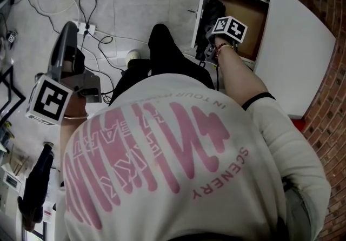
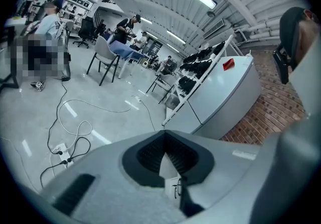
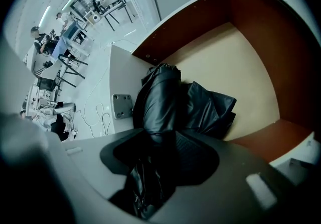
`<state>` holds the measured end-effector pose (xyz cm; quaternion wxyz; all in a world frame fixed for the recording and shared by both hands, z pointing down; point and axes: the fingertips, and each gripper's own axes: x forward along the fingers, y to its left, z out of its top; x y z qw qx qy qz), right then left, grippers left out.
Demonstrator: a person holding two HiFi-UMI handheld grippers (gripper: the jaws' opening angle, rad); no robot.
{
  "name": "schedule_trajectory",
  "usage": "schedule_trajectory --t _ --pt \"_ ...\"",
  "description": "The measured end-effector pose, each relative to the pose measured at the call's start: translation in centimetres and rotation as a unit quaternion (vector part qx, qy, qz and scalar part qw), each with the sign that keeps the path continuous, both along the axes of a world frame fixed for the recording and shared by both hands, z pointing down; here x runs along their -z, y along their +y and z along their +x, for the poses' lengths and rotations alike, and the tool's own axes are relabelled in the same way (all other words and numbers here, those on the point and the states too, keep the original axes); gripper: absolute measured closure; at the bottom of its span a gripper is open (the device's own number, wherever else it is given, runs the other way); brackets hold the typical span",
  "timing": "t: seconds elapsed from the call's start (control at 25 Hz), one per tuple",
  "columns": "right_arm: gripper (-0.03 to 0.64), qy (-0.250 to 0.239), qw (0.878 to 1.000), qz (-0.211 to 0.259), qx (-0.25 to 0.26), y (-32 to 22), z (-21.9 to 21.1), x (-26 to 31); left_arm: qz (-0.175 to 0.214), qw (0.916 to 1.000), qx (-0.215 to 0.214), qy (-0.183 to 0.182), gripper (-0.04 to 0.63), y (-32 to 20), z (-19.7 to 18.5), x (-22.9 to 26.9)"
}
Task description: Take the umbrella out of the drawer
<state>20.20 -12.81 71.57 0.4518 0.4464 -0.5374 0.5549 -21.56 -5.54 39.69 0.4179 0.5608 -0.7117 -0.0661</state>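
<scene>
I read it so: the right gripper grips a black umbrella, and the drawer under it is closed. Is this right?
Not quite: the drawer is open, not closed. The right gripper view shows its bare floor and brown walls beneath the right gripper, which does grip the black umbrella.

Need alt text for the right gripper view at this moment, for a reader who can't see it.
The right tongs are closed on a black folded umbrella, whose far end reaches into an open drawer with a tan bottom and reddish-brown walls. Beyond the drawer is a pale floor with cables and distant people at desks.
</scene>
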Motion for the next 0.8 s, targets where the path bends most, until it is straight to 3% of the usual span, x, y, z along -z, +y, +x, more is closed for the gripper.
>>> schedule_trajectory --t 0.36,0.8 --pt "0.414 -0.006 0.999 0.012 -0.034 2.4 -0.2 1.8 0.017 0.9998 -0.007 -0.008 0.591 1.3 -1.5 1.8" --pt "0.416 -0.003 0.993 0.059 -0.101 4.4 -0.7 4.1 0.031 0.9989 -0.034 -0.013 0.591 3.2 -2.2 3.3"
